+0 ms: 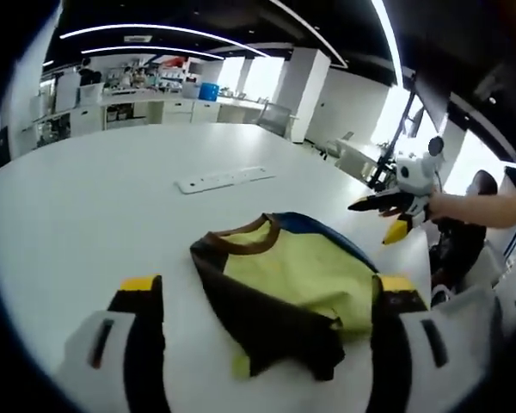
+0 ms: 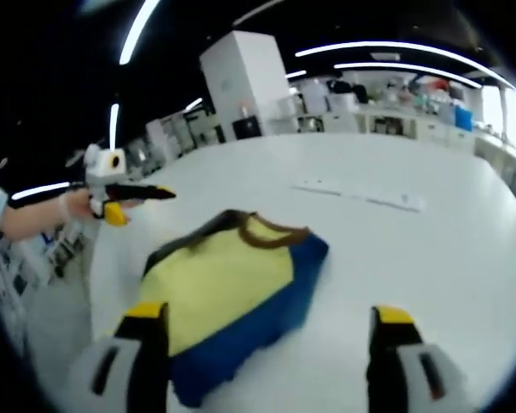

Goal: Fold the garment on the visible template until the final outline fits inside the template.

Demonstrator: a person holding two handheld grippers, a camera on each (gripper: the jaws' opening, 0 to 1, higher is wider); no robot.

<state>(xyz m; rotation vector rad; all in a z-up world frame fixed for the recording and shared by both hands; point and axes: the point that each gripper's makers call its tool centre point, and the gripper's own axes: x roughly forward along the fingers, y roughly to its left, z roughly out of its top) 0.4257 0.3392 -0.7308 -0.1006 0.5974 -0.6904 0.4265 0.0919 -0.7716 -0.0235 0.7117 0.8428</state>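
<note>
While the folded yellow, brown and blue garment (image 1: 284, 288) lies bunched near the white tabletop's (image 1: 86, 198) edge, both tools hover over it with jaws spread, holding nothing: left tool (image 1: 267, 344), right tool (image 2: 267, 353). A white power strip (image 1: 225, 179) lies beyond.

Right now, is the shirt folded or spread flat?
Folded. The shirt lies as a compact bundle on the table, its dark and blue sides turned over the yellow front.
</note>
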